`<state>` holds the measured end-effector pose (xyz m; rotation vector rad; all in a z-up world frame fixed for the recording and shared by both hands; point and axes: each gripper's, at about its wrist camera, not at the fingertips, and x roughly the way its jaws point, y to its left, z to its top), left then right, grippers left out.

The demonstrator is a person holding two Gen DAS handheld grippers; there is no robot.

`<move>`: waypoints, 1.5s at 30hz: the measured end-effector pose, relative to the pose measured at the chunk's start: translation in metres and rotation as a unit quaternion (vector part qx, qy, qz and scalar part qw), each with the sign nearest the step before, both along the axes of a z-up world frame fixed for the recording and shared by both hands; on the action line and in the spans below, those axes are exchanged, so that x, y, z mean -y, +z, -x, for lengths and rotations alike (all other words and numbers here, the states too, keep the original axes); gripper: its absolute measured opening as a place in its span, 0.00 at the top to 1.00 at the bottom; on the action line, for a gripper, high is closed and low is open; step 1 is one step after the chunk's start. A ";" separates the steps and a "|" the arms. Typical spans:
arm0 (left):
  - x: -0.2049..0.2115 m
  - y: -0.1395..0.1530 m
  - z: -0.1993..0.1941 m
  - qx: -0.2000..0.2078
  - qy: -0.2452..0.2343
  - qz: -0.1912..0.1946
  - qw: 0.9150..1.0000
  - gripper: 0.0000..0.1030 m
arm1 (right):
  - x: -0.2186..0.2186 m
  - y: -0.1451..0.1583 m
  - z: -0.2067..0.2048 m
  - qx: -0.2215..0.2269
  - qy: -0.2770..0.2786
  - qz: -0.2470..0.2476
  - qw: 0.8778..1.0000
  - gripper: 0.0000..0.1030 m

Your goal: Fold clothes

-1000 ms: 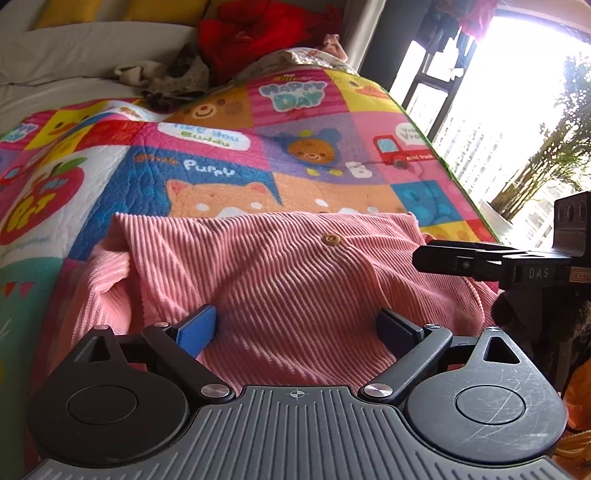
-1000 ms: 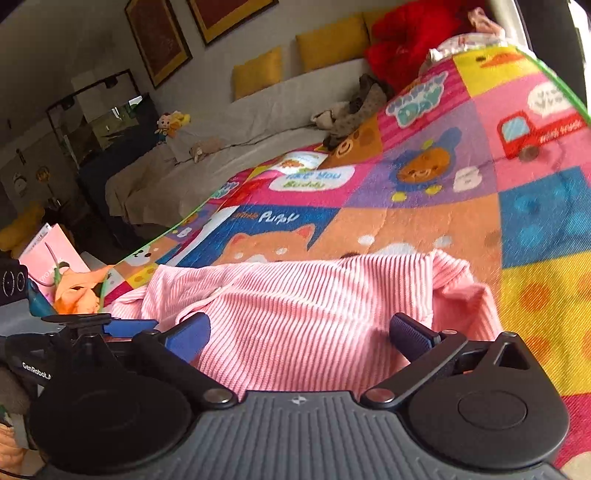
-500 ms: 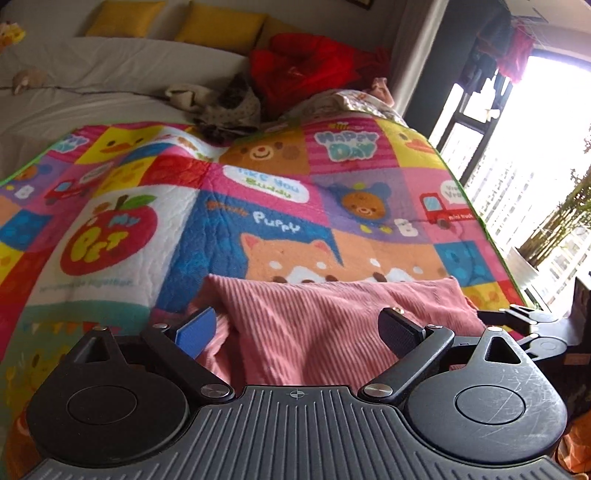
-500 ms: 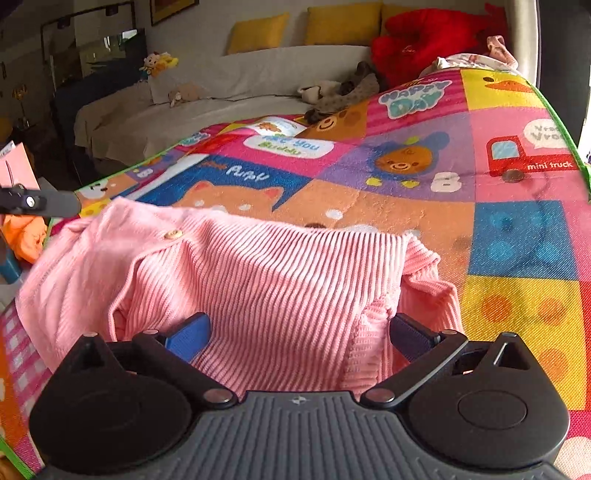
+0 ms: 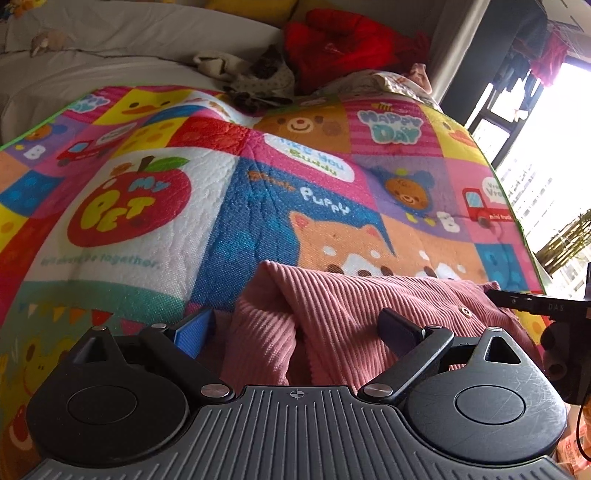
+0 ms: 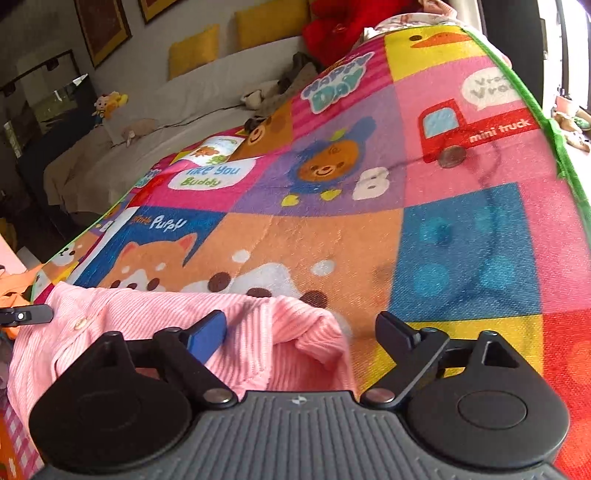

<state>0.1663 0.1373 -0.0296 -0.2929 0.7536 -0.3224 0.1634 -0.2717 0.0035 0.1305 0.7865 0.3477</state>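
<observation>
Garment: a pink ribbed top (image 5: 354, 317) is seen bunched at the near edge of the mat (image 5: 236, 206), partly over the puppy print (image 6: 155, 258); a small button (image 6: 78, 324) is shown on its front.
Mat: a patchwork of bright cartoon squares, laid over the bed; an apple panel (image 5: 129, 206) is seen left of the top, a truck panel (image 6: 476, 129) beyond it to the right.
Left tongs (image 5: 295, 328): jaws held wide; the top's folded ridge is seen between them, the pads not pressing it.
Right tongs (image 6: 301, 332): jaws closing, caught part-way; a fold at the top's right end lies between them, no pinch visible.
Tongs to top: each set is placed just above the top's near edge, one toward each end; the tip of the other set is visible at the frame side in both views.
Beyond mat: a red bundle (image 5: 343, 44) and yellow cushions (image 6: 273, 22) are noted at the far end, a grey heap of cloth (image 5: 255, 77) beside them.
</observation>
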 end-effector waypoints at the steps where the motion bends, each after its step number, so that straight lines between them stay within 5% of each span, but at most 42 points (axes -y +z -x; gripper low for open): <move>1: 0.001 0.000 0.001 0.003 0.000 -0.005 1.000 0.09 | -0.004 0.000 0.001 -0.001 0.014 -0.003 1.000 0.30; 3: 0.004 0.001 0.001 0.010 -0.003 -0.016 1.000 0.42 | -0.017 -0.001 0.004 0.005 0.034 0.012 0.999 0.52; 6: 0.009 0.001 0.001 0.015 -0.014 -0.027 0.999 0.56 | -0.029 -0.001 0.005 0.020 0.056 0.028 0.998 0.73; 13: 0.017 0.012 -0.031 0.037 -0.008 -0.056 0.998 0.71 | -0.040 0.010 -0.028 0.050 0.055 0.052 0.996 0.82; 18: 0.021 0.016 -0.065 0.053 0.017 -0.060 0.997 0.70 | -0.042 0.018 -0.072 0.074 0.033 0.077 0.994 0.79; 24: 0.017 0.027 -0.040 0.084 0.033 -0.055 0.994 0.37 | -0.041 0.026 -0.071 0.092 0.015 0.109 0.990 0.48; 29: 0.018 0.047 -0.013 0.126 0.031 -0.030 0.991 0.25 | -0.043 0.046 -0.034 0.125 0.008 0.125 0.984 0.30; 33: 0.036 0.045 0.004 0.138 -0.015 0.017 0.990 0.20 | -0.057 0.050 -0.007 0.120 0.027 0.095 0.988 0.28; 37: 0.058 0.022 0.014 0.124 -0.057 0.011 0.991 0.18 | -0.078 0.037 0.013 0.100 0.042 0.068 0.992 0.28; 45: 0.058 -0.010 0.011 0.089 -0.061 0.018 0.994 0.11 | -0.103 -0.003 0.021 0.072 0.045 0.114 0.990 0.20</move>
